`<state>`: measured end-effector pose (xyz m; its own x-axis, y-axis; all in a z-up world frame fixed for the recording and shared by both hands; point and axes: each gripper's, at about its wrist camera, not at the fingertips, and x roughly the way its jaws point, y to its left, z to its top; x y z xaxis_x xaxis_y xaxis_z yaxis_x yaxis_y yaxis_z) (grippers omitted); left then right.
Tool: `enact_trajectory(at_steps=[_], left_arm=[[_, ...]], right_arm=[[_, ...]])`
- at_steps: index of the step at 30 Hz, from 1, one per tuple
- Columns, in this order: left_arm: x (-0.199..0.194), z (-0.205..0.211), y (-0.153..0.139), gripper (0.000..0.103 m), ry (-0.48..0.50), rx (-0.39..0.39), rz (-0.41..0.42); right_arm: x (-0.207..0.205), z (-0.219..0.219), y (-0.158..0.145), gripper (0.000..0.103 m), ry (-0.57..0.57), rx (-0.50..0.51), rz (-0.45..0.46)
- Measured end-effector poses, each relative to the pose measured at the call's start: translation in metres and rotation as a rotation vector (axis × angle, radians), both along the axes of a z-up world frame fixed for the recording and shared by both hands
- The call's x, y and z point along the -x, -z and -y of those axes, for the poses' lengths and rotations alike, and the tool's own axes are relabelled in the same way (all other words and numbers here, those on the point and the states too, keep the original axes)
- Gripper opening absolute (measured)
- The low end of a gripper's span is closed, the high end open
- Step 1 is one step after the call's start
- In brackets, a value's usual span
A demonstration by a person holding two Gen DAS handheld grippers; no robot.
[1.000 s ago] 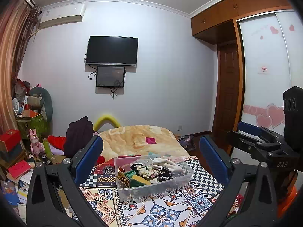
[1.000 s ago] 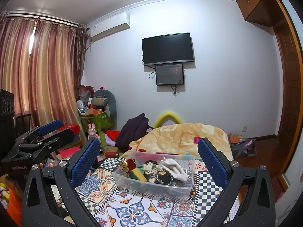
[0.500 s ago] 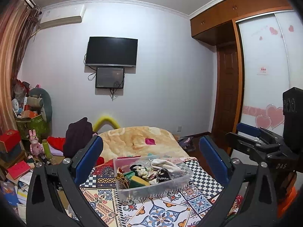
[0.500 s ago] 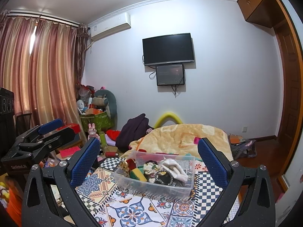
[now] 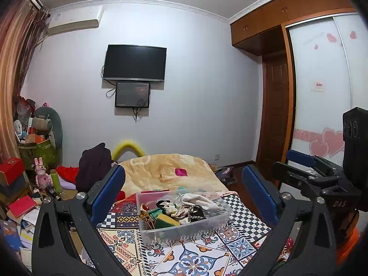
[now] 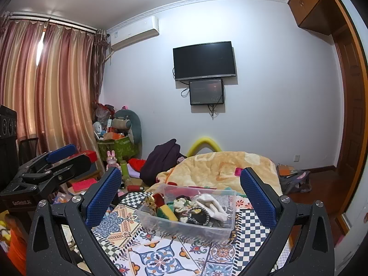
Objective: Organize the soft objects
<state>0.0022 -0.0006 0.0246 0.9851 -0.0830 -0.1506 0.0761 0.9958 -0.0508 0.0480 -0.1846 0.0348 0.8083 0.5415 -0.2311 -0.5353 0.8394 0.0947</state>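
Note:
A clear plastic bin [image 5: 184,226] sits on a patterned cloth on the bed, also in the right wrist view [image 6: 186,224]. It holds several soft items: a white cloth [image 6: 212,204], a yellow and green sponge [image 6: 164,212], a black beaded pouch [image 6: 199,216] and a gold and red piece [image 6: 151,201]. My left gripper [image 5: 184,191] is open and empty, held back from the bin. My right gripper [image 6: 180,191] is open and empty, likewise back from it. Each gripper shows at the edge of the other's view.
The patterned cloth [image 6: 158,253] covers the near bed; an orange blanket [image 6: 220,165] lies beyond the bin. A dark garment [image 6: 161,161] and cluttered boxes and toys [image 6: 115,142] stand at the left. A wardrobe [image 5: 322,92] is on the right.
Both views have tilted up very slightly, so the bin sits a touch lower. Nothing was grasped or released.

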Motion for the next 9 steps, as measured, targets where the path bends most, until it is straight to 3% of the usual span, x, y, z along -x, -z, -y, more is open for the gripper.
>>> enact_trajectory(at_steps=[9], left_arm=[[-0.0013,0.0025,0.0015,0.103,0.002,-0.001,-0.013]], right_arm=[[-0.0026,0.0,0.0012,0.103,-0.001,0.001,-0.002]])
